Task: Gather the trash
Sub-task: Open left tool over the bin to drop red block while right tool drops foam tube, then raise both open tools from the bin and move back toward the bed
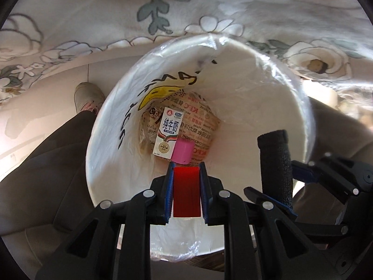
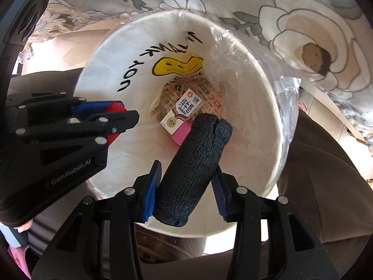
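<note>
A white bin [image 1: 256, 93] [image 2: 244, 93] with a clear plastic liner stands below both grippers. At its bottom lie a milk carton [image 1: 166, 133] [image 2: 184, 109] with a pink end and a printed KFC paper bag [image 1: 200, 121] [image 2: 211, 94]. My left gripper [image 1: 186, 165] [image 2: 123, 112] hangs over the bin's mouth, shut on a small red block [image 1: 186, 191] [image 2: 115, 108]. Beside it, my right gripper [image 2: 186, 166] [image 1: 277, 179] is shut on a black foam cylinder [image 2: 193, 168] [image 1: 276, 163] that sticks out past the fingertips into the bin's opening.
Flower-patterned bedding [image 1: 93, 11] [image 2: 314, 35] lies right behind the bin. A person's shoe [image 1: 87, 95] and dark trouser leg [image 1: 46, 163] are on the left of the bin, on a pale floor [image 1: 105, 70]. More dark cloth [image 2: 326, 186] is at the right.
</note>
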A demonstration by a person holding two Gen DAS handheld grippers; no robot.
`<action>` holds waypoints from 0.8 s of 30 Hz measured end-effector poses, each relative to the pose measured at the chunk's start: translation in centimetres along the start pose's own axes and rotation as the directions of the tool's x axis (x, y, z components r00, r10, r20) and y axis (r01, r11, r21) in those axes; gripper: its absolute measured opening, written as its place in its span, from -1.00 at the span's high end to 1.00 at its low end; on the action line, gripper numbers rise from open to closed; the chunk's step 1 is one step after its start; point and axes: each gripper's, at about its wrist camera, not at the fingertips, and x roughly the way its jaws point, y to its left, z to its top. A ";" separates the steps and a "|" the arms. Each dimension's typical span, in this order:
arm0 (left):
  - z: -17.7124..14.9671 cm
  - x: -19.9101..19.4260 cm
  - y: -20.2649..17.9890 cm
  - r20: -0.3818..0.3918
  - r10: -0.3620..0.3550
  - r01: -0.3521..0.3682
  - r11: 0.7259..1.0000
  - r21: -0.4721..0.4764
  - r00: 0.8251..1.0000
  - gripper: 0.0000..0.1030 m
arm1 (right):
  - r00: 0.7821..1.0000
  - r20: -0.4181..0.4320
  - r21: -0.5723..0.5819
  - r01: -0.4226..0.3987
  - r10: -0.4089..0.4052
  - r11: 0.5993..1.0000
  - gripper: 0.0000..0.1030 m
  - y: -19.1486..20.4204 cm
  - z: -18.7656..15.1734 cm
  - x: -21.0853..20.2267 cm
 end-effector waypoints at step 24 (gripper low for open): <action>1.1 1.4 0.0 -0.036 -0.004 0.002 0.999 -0.036 0.999 -0.04 | 1.000 -0.028 0.032 0.010 -0.009 0.999 0.02 -0.8 1.2 1.8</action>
